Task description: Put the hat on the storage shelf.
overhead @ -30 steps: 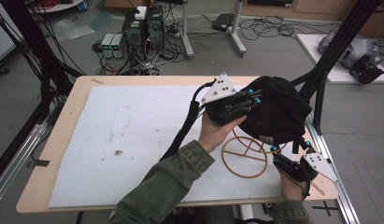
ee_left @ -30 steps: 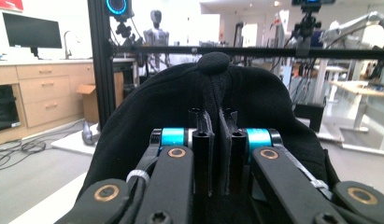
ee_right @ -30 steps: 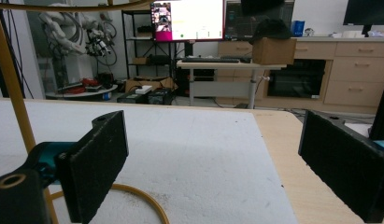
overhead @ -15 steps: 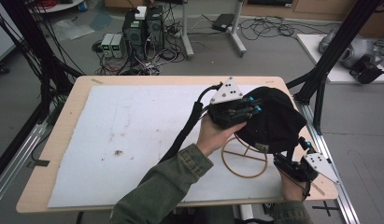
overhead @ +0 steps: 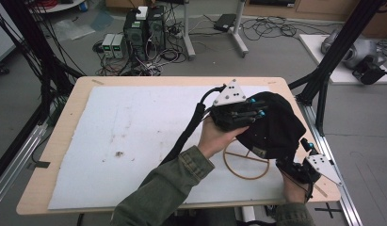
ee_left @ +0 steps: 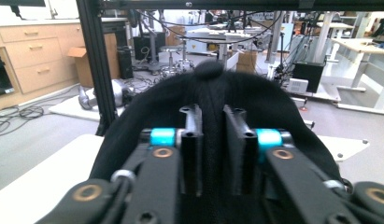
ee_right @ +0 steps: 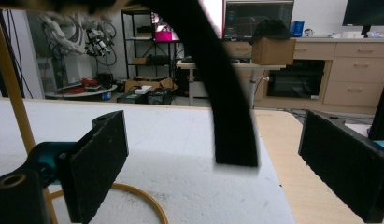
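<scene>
Behind the cap (ee_left: 213, 98), left jaws just loosened astride its seam; right jaws gape.

No legible text or labels.

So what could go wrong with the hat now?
1. The left tongs have just been opening, with the hat's fabric between their jaws. The hat sits on a wooden stand; if it isn't seated well, it may slide off.
2. A black strap dangles between the open right tongs. Closing now could tug the hat askew.
3. The stand is near the table's right edge, so a bump might push it over.
</scene>
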